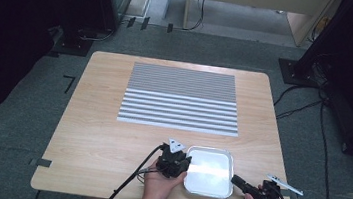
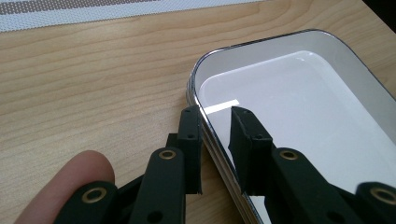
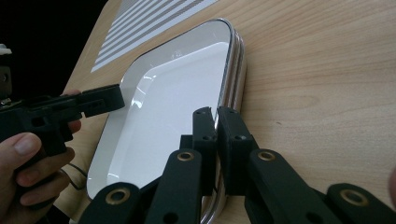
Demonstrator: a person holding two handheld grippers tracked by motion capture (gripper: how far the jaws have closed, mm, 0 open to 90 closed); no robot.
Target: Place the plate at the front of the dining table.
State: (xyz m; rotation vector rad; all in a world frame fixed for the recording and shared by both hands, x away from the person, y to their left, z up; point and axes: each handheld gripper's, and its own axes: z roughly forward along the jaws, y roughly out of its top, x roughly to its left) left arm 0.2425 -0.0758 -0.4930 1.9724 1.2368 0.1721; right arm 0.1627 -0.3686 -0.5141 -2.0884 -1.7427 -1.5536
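I pinch the white metal tray (image 1: 209, 172) by opposite rims (probably to lift it level), my right gripper (image 3: 216, 112) clamped tight, my left gripper (image 2: 215, 114) straddling its rim, gapped.

A grey-and-white striped mat (image 1: 180, 99) lies flat on the far half of a light wooden table (image 1: 95, 135), well apart from its near edge. Black cables (image 1: 309, 107) trail across the grey carpet (image 1: 15, 131) to the right.

White tray (image 1: 208, 182) (shiny rim) flat on table (image 1: 95, 135)
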